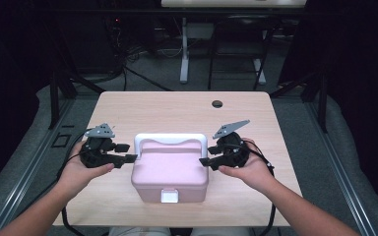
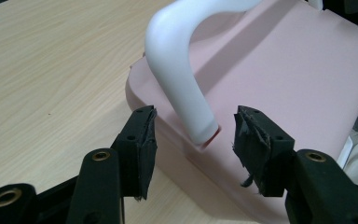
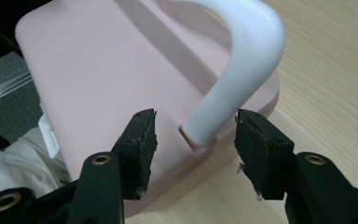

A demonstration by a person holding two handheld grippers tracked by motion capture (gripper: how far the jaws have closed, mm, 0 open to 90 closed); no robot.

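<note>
The pink box (image 1: 169, 169) is placed on the desk (image 1: 187, 105), near its 6 o'clock edge, between the two hands. The white handle (image 1: 170, 140) is raised, and its long axis runs from 9 to 3 o'clock. The left gripper (image 1: 129, 153) is seen at 9 o'clock of the box, the right gripper (image 1: 206, 158) at 3 o'clock, equally near. Both pairs of jaws are released around the handle's feet, nothing being pressed.
</note>
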